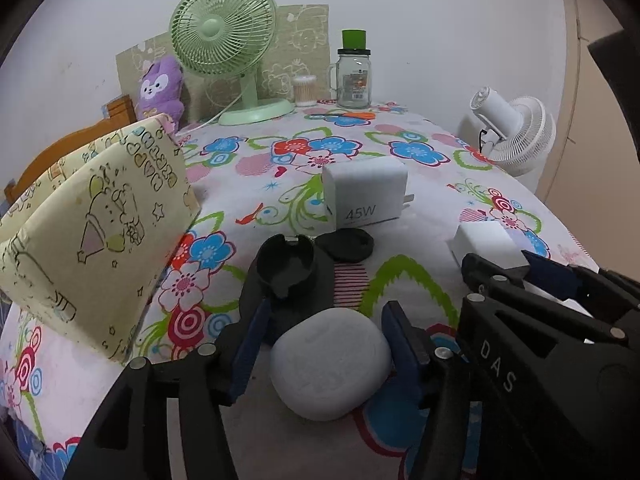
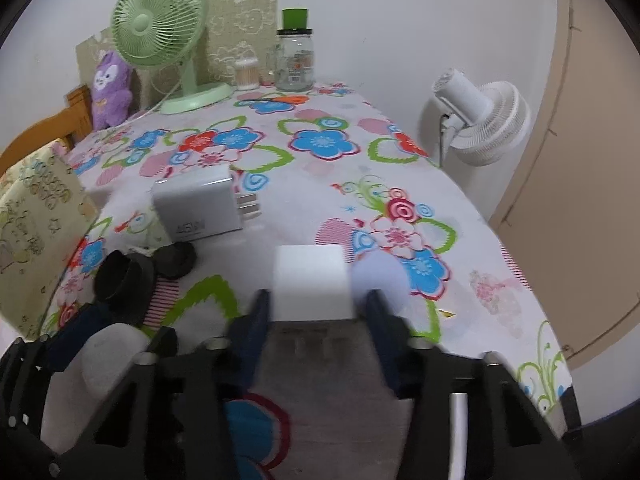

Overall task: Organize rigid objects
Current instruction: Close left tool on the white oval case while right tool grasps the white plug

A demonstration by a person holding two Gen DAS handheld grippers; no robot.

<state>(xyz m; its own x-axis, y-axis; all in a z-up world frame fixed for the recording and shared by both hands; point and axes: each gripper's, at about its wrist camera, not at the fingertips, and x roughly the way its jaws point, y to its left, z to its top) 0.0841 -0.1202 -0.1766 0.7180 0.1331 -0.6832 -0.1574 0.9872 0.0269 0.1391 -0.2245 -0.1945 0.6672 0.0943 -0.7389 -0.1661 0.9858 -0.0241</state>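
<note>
A white rounded case [image 1: 330, 364] lies on the flowered tablecloth [image 1: 400, 280] between the fingers of my left gripper [image 1: 328, 310]. The right pad touches it and the left pad stands a sliver off, so the gripper is open. A small white cube charger [image 2: 310, 284] sits between the blue pads of my right gripper [image 2: 316, 304], which is shut on it; its right finger is blurred. The two grippers are side by side, the right gripper [image 1: 524, 276] just right of the case. A larger white 45W charger [image 1: 366, 196] lies further back, prongs to the right.
A black cup-shaped holder [image 1: 286, 268] and a black round lid [image 1: 348, 244] lie just beyond the case. A yellow patterned box [image 1: 100, 232] stands left. At the back are a green fan [image 1: 224, 32], a purple plush [image 1: 160, 88] and a glass jar [image 1: 354, 80]. A white fan [image 1: 516, 132] is off the right edge.
</note>
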